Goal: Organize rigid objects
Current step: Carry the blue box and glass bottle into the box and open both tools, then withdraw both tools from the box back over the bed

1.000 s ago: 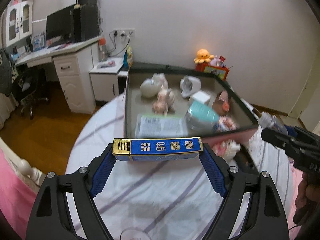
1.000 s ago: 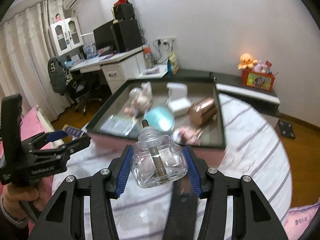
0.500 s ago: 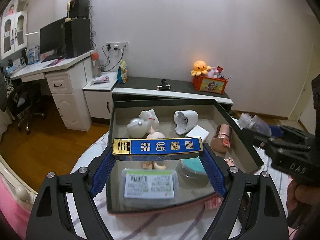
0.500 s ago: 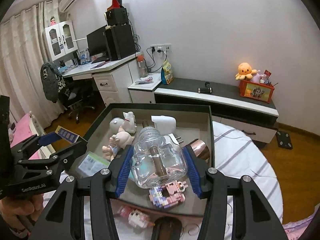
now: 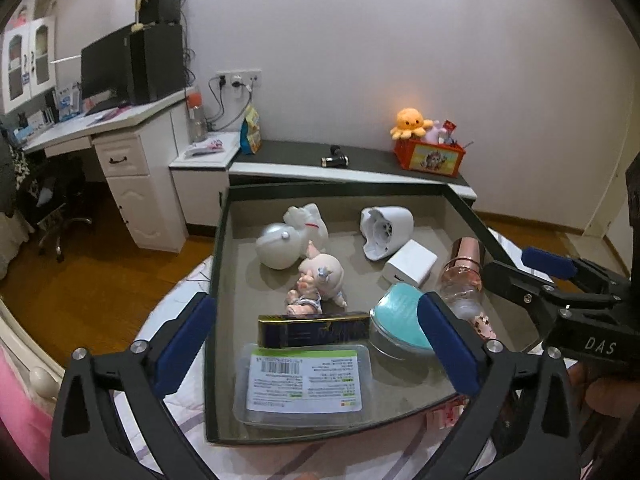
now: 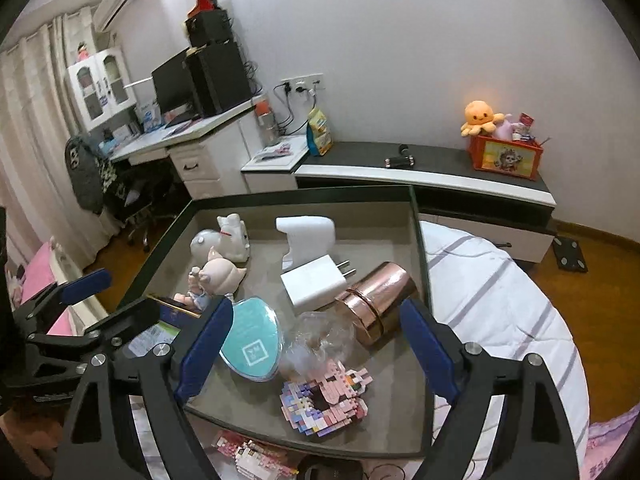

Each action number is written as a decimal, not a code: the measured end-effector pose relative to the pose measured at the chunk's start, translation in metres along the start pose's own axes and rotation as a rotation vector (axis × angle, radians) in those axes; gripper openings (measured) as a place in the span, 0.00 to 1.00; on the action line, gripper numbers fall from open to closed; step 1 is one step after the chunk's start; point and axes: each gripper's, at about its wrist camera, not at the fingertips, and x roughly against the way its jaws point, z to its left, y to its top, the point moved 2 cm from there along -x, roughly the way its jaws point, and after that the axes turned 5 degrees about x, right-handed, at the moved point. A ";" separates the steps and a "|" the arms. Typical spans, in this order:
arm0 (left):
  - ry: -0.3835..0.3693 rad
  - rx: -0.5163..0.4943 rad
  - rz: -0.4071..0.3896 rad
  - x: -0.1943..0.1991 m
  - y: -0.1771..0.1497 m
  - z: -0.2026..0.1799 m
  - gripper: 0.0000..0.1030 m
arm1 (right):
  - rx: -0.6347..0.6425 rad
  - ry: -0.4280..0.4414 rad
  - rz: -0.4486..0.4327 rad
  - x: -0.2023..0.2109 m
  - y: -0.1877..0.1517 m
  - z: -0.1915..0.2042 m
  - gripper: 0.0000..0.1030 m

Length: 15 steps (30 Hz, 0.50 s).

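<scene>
Both grippers have just let go. A second ago the left gripper (image 5: 316, 344) was clamped on the blue box (image 5: 314, 330) and the right gripper (image 6: 316, 344) on the glass bottle (image 6: 316, 340); now both sets of fingers are spread wide with nothing between them. The box lies low in the middle of the left view, inside the tray (image 5: 224, 216), on its long edge against the clear case (image 5: 304, 388) with the barcode label. The bottle has landed at lower centre of the right view, a blurred clear shape lying between the teal disc (image 6: 250, 344) and the copper cup (image 6: 376, 300), just above the brick figure (image 6: 324, 396).

So two more items are in the tray, and I'd guess the hands are free for whatever is left outside; a second small brick toy (image 6: 256, 456) sits at the bottom edge of the right view, outside the tray.

As for writing: the right gripper's body, at the right edge of the left view, reads "DAS". The disc carries a small white square logo I can't make out. The case's label shows a barcode and fine print too small to read. The box's gold characters are too dark now to make out.
</scene>
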 end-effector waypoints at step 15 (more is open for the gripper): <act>-0.006 0.044 -0.072 0.081 -0.022 0.017 1.00 | -0.081 -0.045 -0.050 0.072 -0.026 0.002 1.00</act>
